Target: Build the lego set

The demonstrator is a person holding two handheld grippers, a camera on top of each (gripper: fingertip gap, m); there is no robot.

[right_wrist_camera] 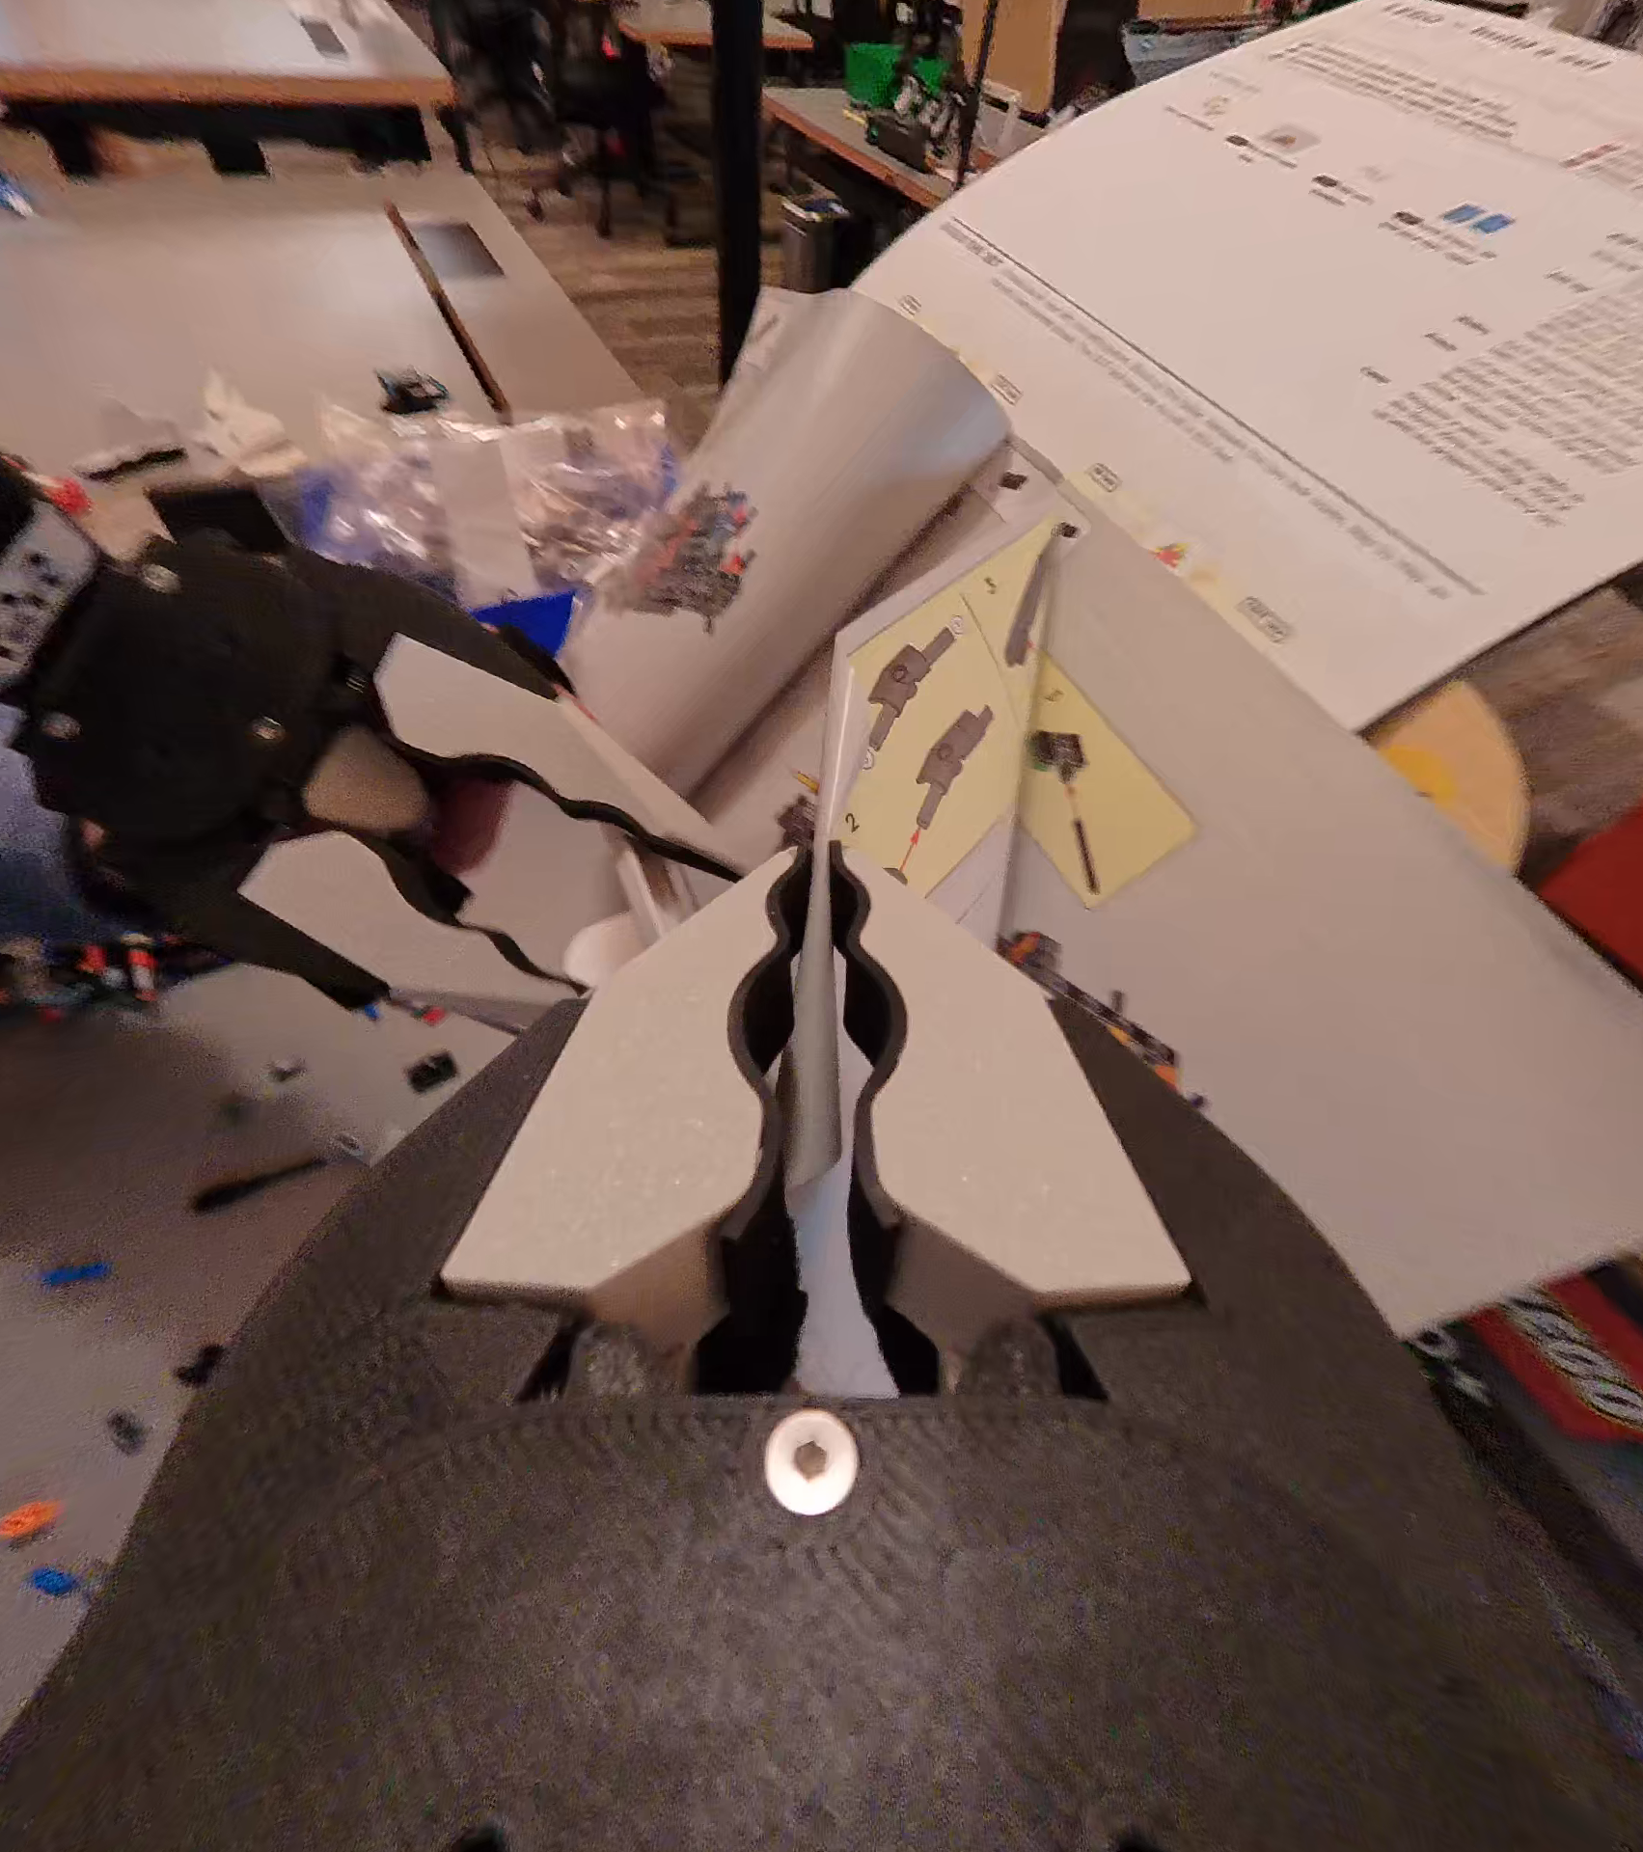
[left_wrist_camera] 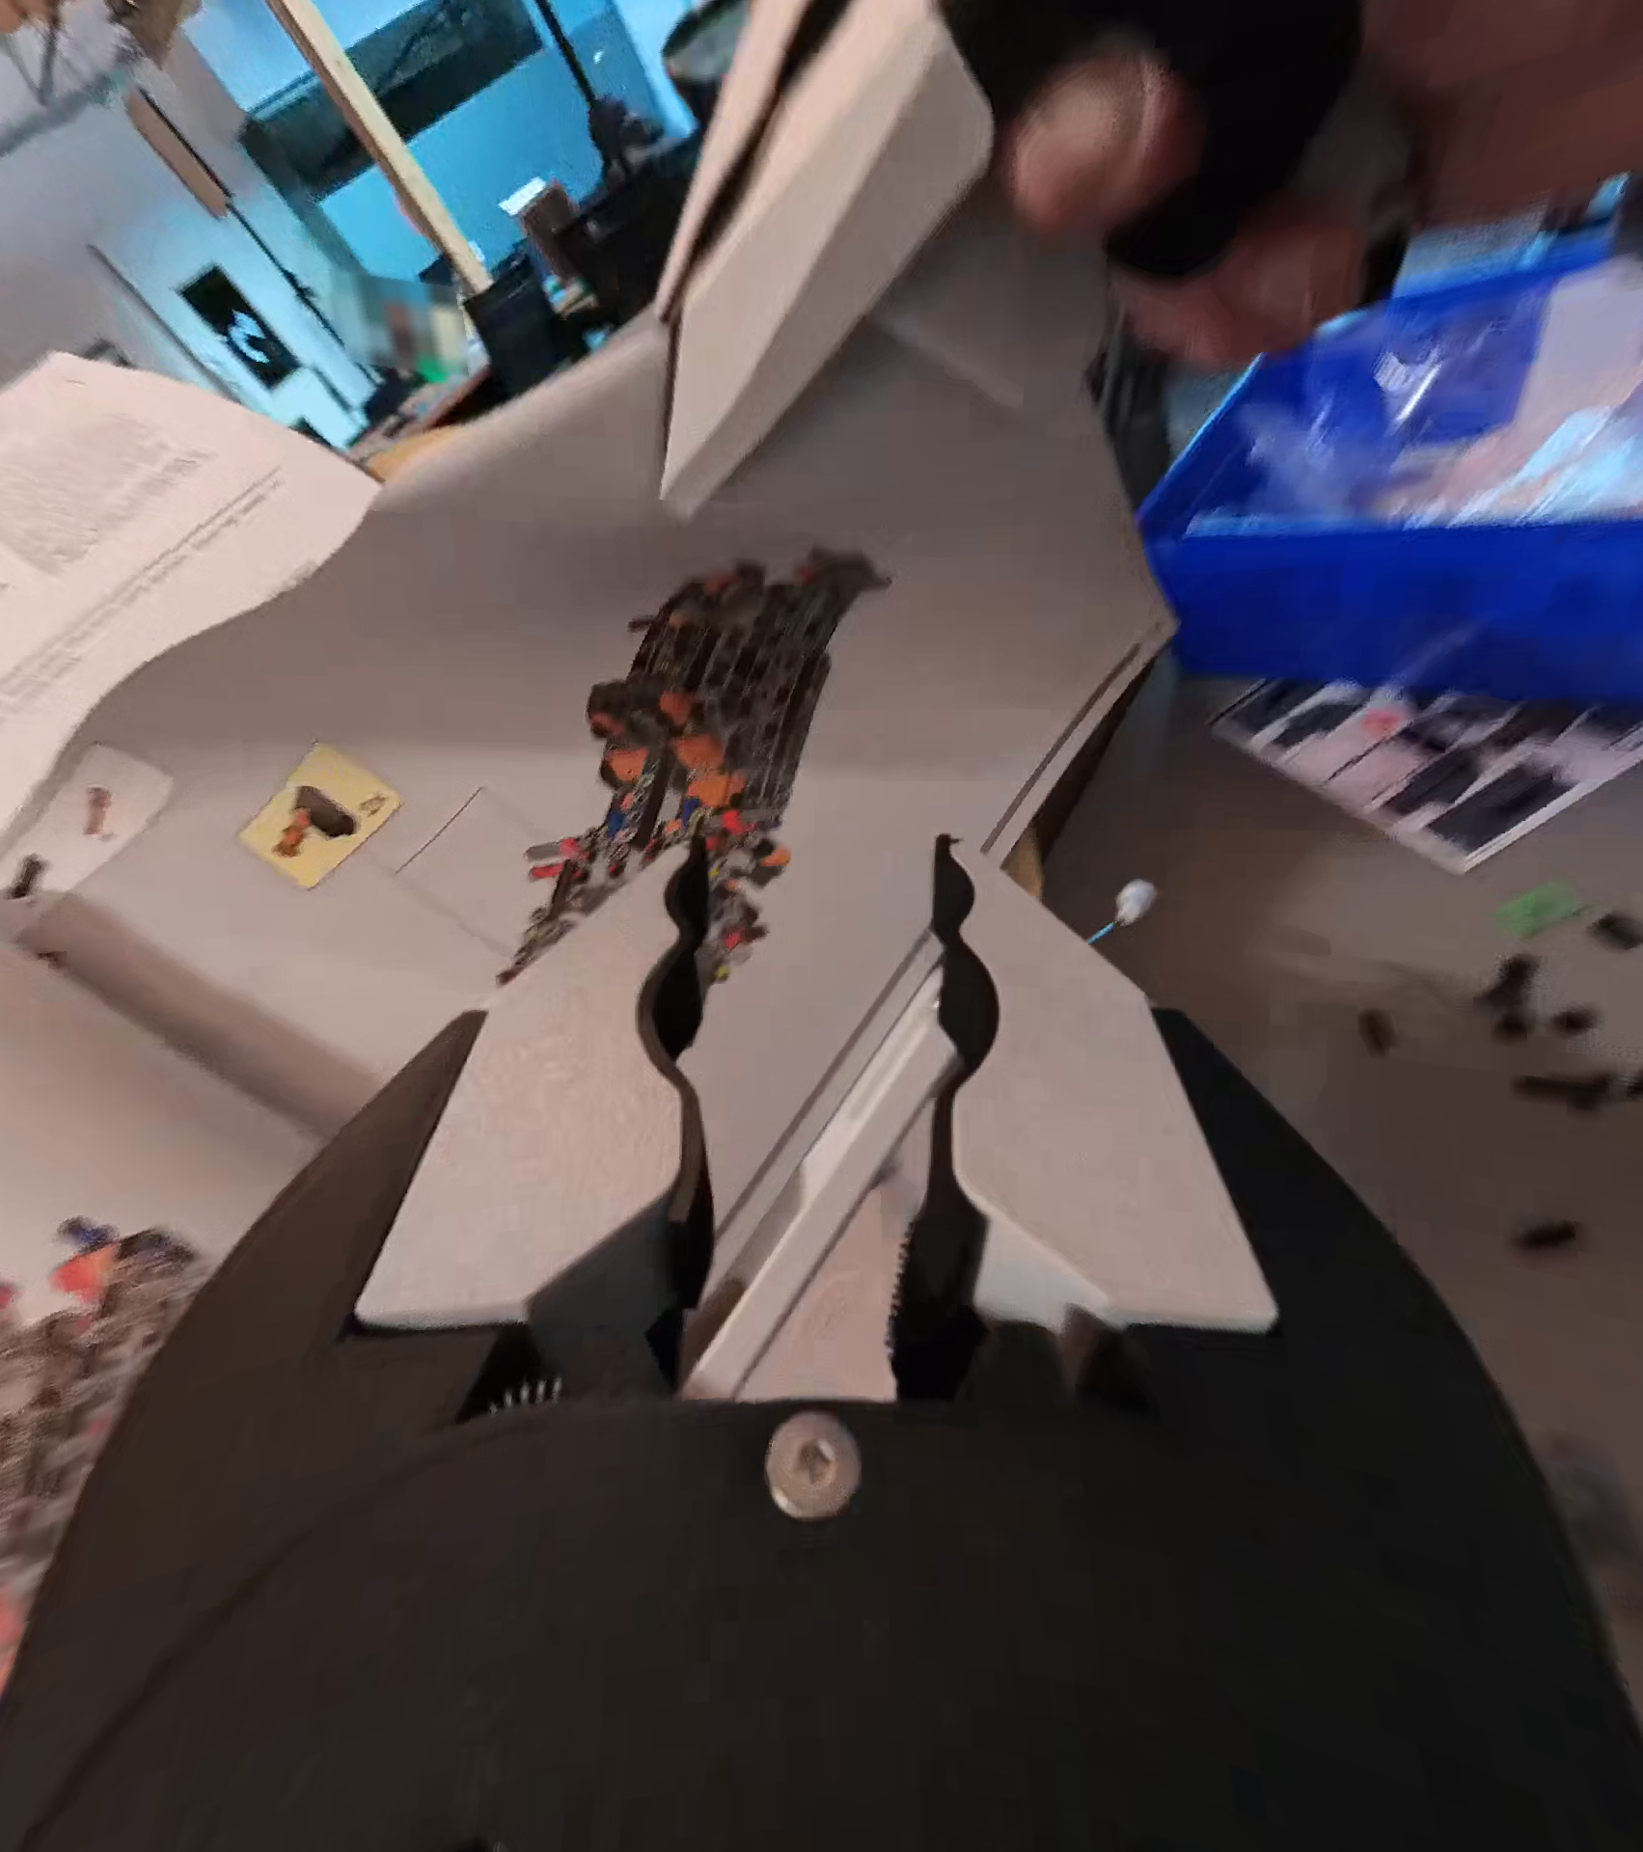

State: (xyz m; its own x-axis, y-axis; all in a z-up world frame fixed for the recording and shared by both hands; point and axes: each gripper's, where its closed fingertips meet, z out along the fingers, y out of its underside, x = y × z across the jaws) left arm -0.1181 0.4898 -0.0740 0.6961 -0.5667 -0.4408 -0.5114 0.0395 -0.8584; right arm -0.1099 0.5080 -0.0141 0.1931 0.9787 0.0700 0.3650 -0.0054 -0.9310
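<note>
Right gripper [right_wrist_camera: 822,872] pinches a manual page [right_wrist_camera: 1298,952], lifted mid-turn. Left gripper [left_wrist_camera: 817,862] gapes, empty, over the open manual [left_wrist_camera: 516,621]. Loose bricks [right_wrist_camera: 226,1102] scattered along the table's near edge (some tiny). Risk: tugging tears the page, or sweeps bricks off.

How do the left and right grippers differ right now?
The right gripper is shut on a manual page, lifting it; the left gripper is open and empty. The right one grips from the page's edge; the left one hovers above the open manual. Both have grey wavy jaws.
</note>
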